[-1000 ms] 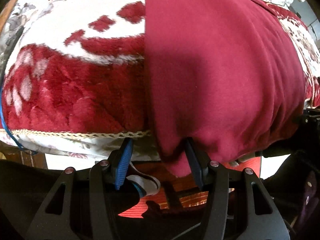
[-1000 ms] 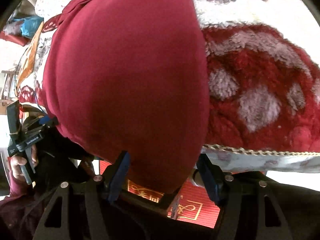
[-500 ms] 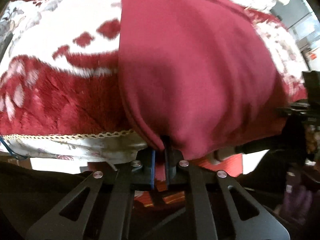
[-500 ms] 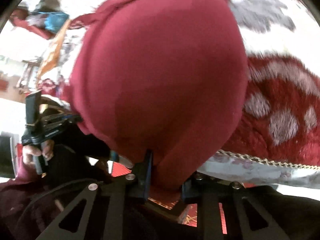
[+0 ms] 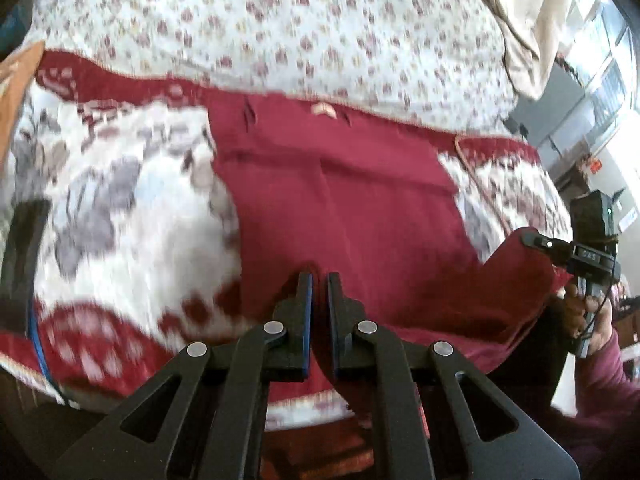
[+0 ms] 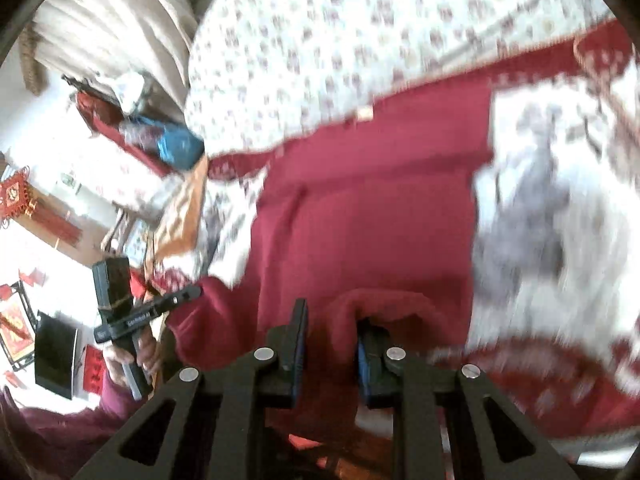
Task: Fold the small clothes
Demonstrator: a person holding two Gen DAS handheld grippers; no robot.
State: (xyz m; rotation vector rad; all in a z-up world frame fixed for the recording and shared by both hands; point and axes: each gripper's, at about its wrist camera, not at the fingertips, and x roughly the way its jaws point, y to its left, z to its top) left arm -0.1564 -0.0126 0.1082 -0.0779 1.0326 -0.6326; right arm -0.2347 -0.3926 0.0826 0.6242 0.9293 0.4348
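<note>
I see the dark red garment (image 5: 352, 208) spread on the bed, lying on a plush red-and-white blanket (image 5: 132, 216) with grey flower shapes. Its far edge, with a small pale label, sits close to where the blanket meets the white floral sheet (image 5: 280, 28) beyond.

My left hand-held gripper (image 5: 317, 280) has its blue-lined fingers drawn nearly together, and a thin fold of the garment's near hem is pinched between them, lifted off the blanket. My right hand-held gripper (image 6: 332, 320) stands a little wider, yet a thicker bunch of the same red cloth fills the gap between its fingers, so it too is clamped on the garment. The near edge hangs raised between the two grips, curling up in a hump by the right one.

From the left wrist view the right hand-held gripper (image 5: 568, 252) shows at the right edge, red cloth drawn up against its front. From the right wrist view the left one (image 6: 140, 312) shows at the left, in a hand (image 6: 132, 356) with a dark red sleeve. Both views are blurred, especially across the blanket.
</note>
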